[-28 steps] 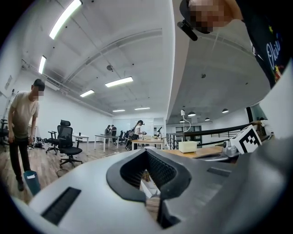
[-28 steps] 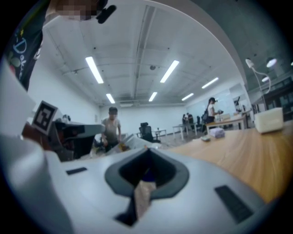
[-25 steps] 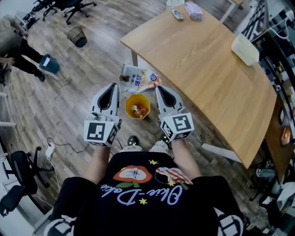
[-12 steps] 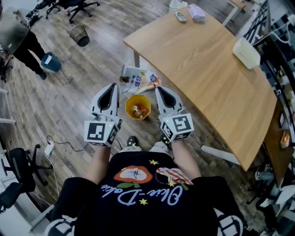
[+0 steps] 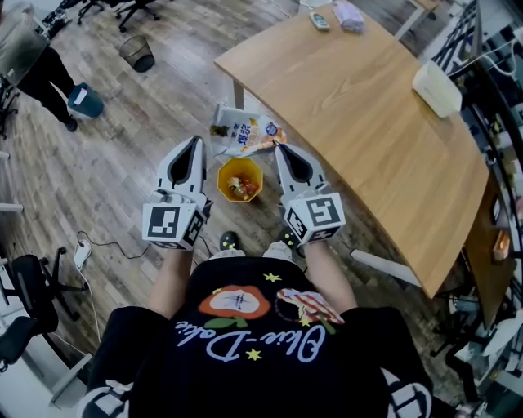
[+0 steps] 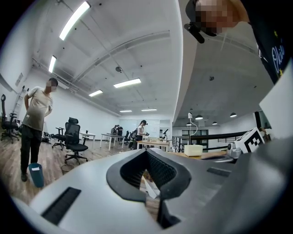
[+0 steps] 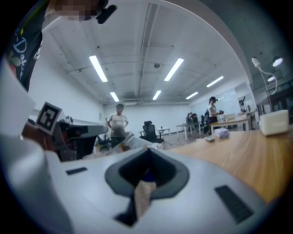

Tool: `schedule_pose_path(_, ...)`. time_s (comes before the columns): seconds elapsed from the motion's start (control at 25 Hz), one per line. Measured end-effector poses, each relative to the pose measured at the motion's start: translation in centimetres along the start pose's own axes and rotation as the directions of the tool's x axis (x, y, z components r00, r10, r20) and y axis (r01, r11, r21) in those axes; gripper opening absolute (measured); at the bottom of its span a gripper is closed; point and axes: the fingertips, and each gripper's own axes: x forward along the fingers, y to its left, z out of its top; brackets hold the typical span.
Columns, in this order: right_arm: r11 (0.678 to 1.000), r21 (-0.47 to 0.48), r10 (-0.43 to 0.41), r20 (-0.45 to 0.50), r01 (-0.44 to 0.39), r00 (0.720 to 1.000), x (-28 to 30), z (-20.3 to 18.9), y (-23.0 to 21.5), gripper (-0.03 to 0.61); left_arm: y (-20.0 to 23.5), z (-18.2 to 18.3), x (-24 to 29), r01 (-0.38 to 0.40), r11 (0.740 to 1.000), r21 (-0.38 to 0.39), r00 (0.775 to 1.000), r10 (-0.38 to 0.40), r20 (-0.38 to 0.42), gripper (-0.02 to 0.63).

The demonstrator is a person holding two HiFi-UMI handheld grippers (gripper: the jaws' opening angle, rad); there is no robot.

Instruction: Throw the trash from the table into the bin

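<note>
Flanking the bin (image 5: 222,175), left gripper (image 5: 194,141) and right gripper (image 5: 280,148) sit closed; shirt (image 5: 245,335) maybe "Okie-Dokie"

floor (image 5: 122,147) lies open left of the bin (image 5: 239,179), but table (image 5: 384,122) and snack bag (image 5: 245,135) crowd beyond it.

I see a wooden table (image 5: 368,106) with a white box (image 5: 435,88) by its right edge, and a remote control (image 5: 319,20) and a lilac bundle (image 5: 349,15) at its far corner. On the plank floor (image 5: 122,163), a yellow bin (image 5: 240,180) stands off the table's left edge. A snack bag (image 5: 245,135) lies just beyond the bin.
</note>
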Motion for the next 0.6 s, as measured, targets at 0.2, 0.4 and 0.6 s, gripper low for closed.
schedule_pose_path(0.2, 1.0, -0.024, -0.009, 0.008, 0.009, 1.0, 0.2, 0.8, -0.9, 0.017, 0.0, 0.2, 1.0, 0.018, 1.0, 0.003, 1.0, -0.018, 0.017, 0.011)
schedule_pose_path(0.4, 0.999, -0.037, -0.021, -0.011, 0.021, 1.0, 0.5, 0.6, -1.0, 0.017, 0.0, 0.1, 1.4, 0.028, 0.998, 0.047, 1.0, -0.029, 0.01, 0.011)
schedule_pose_path(0.6, 0.999, -0.044, -0.016, -0.023, 0.015, 1.0, 0.3, 0.3, -1.1, 0.017, -0.8, -0.7, 1.6, 0.039, 0.998, 0.046, 0.999, -0.039, 0.001, 0.011)
